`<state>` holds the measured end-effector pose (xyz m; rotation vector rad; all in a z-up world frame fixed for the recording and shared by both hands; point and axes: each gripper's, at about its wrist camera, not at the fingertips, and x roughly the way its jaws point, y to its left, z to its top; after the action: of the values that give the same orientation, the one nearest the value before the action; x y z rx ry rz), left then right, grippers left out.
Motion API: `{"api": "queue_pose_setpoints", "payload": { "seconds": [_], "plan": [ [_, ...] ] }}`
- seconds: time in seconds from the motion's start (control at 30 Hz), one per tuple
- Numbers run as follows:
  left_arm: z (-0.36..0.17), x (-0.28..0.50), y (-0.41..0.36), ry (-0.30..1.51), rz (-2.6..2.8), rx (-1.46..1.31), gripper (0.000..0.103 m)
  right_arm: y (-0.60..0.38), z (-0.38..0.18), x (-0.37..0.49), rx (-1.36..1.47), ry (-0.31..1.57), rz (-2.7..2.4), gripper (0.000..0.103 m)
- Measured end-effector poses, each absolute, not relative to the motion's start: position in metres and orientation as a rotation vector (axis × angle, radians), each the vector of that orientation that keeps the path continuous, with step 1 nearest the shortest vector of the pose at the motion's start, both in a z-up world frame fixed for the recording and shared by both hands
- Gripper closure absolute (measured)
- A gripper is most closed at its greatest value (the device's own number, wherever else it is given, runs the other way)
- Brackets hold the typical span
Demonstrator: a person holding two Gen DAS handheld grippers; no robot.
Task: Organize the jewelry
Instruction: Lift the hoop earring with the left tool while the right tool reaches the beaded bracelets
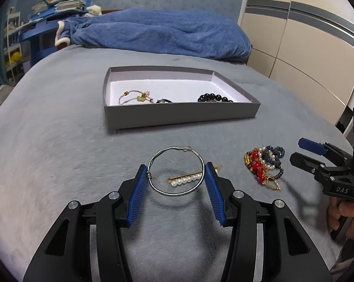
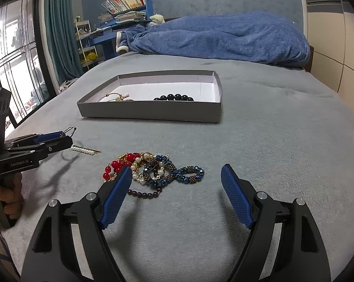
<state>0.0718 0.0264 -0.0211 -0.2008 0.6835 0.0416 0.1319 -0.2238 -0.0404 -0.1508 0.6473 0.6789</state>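
The left gripper (image 1: 175, 170) holds a silver wire bangle (image 1: 176, 171) pinched across its width between its blue fingers (image 1: 139, 189), lifted over the grey bed (image 1: 59, 141), with a pearl hair clip (image 1: 188, 179) lying on the cover beneath it. The right gripper (image 2: 176, 176) hangs with its fingers (image 2: 117, 191) spread wide and holding nothing, just before a tangled heap of beaded jewelry (image 2: 153, 171). Farther up the bed, a shallow grey box (image 2: 153, 112) holds a pink cord bracelet (image 1: 135, 97) and a black bead bracelet (image 2: 174, 98), with a rumpled blue blanket (image 2: 223, 35) beyond.
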Motion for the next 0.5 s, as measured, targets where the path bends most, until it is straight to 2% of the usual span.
{"api": "queue_pose_setpoints", "payload": {
  "seconds": [0.5],
  "plan": [
    [-0.021,0.067,0.038,0.667,0.069,-0.251,0.052,-0.237,-0.038,0.131,-0.071,0.661,0.695,0.026]
  ]
}}
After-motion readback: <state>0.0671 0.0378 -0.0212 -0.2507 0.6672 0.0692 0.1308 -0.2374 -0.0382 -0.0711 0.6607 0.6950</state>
